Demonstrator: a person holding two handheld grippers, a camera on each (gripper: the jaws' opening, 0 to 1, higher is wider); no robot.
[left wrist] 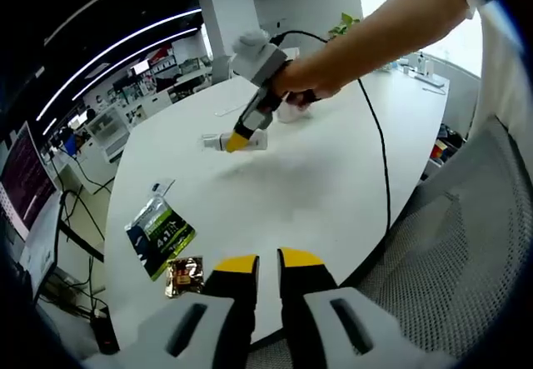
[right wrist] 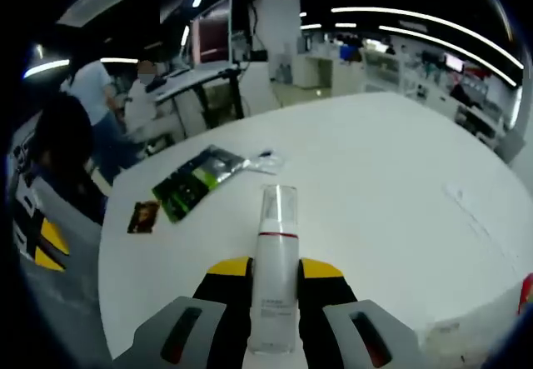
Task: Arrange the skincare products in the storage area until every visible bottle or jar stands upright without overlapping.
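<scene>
Right gripper view, bottle (right wrist: 275, 279) lengthwise between tool (right wrist: 275, 271) jaws

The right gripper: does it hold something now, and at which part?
Yes. The right gripper holds a white pump bottle, with the jaws closed on its lower body. The left gripper holds nothing.

White bottle (right wrist: 275, 281) of smooth plastic with a clear, glossy cap, lying on a table (right wrist: 400, 186) with a smooth, matt white top. Green sachet (left wrist: 158, 234) and small brown packet (left wrist: 184, 275) of shiny foil-like film. Chair back (left wrist: 454, 252) of grey woven mesh cloth.
</scene>
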